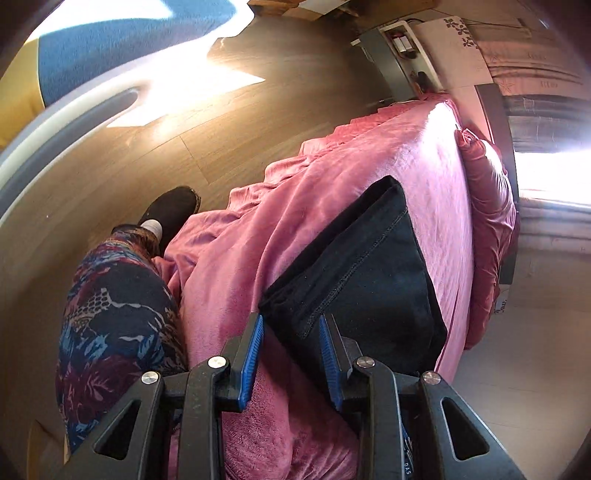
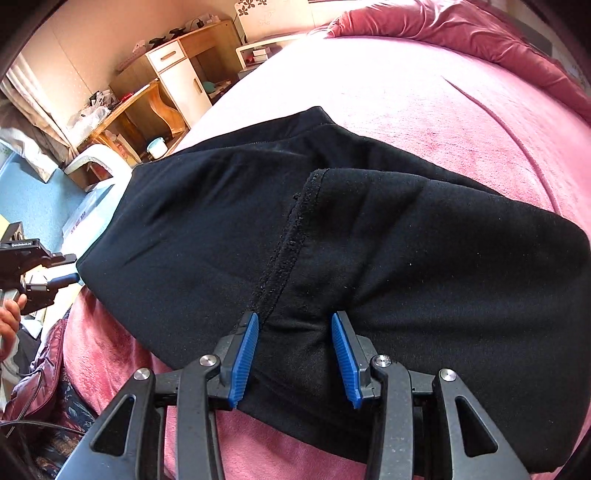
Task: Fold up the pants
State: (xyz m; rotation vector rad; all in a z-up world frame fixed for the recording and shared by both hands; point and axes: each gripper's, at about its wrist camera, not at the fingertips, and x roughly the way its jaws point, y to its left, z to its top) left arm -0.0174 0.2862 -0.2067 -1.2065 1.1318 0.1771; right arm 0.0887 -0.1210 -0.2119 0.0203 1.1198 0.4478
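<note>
The black pants [image 2: 332,229] lie folded on the pink bed cover [image 2: 424,103], with a seam running down the middle. My right gripper [image 2: 299,325] is open just above the pants' near edge, the fabric lying between its blue pads [image 2: 242,363]. In the left wrist view the pants [image 1: 369,269] lie at the bed's edge. My left gripper [image 1: 291,321] is open at the pants' near corner, not gripping. The left gripper also shows at the far left of the right wrist view [image 2: 55,273].
The person's patterned leg [image 1: 114,317] and black shoe [image 1: 173,214] stand on the wood floor [image 1: 258,122] beside the bed. A rumpled pink duvet [image 2: 461,29] lies at the bed's far side. Wooden desk and white cabinet [image 2: 177,74] stand beyond.
</note>
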